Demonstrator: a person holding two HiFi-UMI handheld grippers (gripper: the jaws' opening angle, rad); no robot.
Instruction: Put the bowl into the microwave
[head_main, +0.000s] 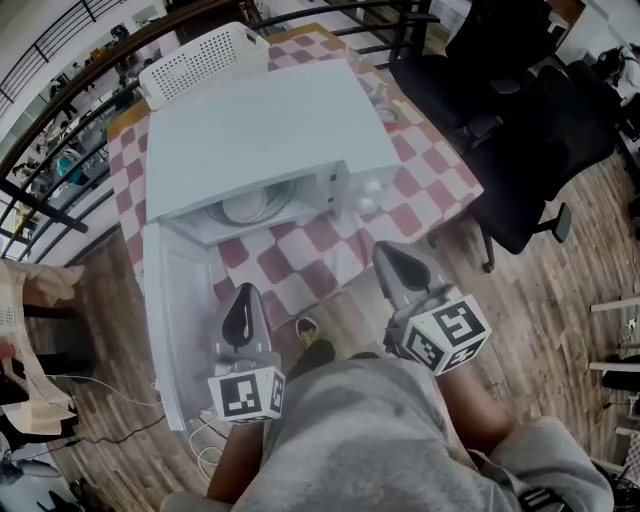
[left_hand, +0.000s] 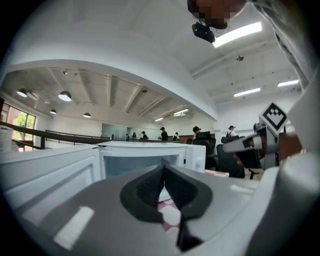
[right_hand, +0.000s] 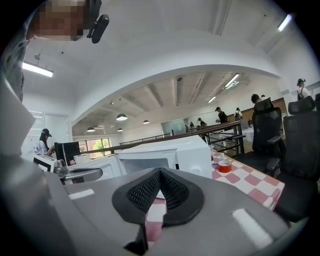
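Looking down in the head view, the white microwave (head_main: 270, 130) sat on the checkered counter (head_main: 430, 180) with its door (head_main: 175, 320) swung wide open on the left side. The bowl (head_main: 248, 207) was inside the cavity, on the turntable, touched by neither gripper. The left gripper (head_main: 241, 305) hung over the open door with its jaws pressed together and nothing between them. The right gripper (head_main: 398, 265) hovered over the counter's near edge, apart from the microwave, also pinched closed and empty. A white basket (head_main: 200, 60) stood behind the microwave, and a black office chair (head_main: 530, 150) stood off to the right.

In the left gripper view, the black pads met at the tip with only checkered cloth showing below them. The open cavity lay straight ahead; the bowl could not be made out there.

In the right gripper view, the pads also met with nothing gripped. The microwave front was ahead, and a small red-topped container (right_hand: 225, 166) sat on the counter to its right.

Judging from this, the placement was done. Only closing the door looked left, if that counts.
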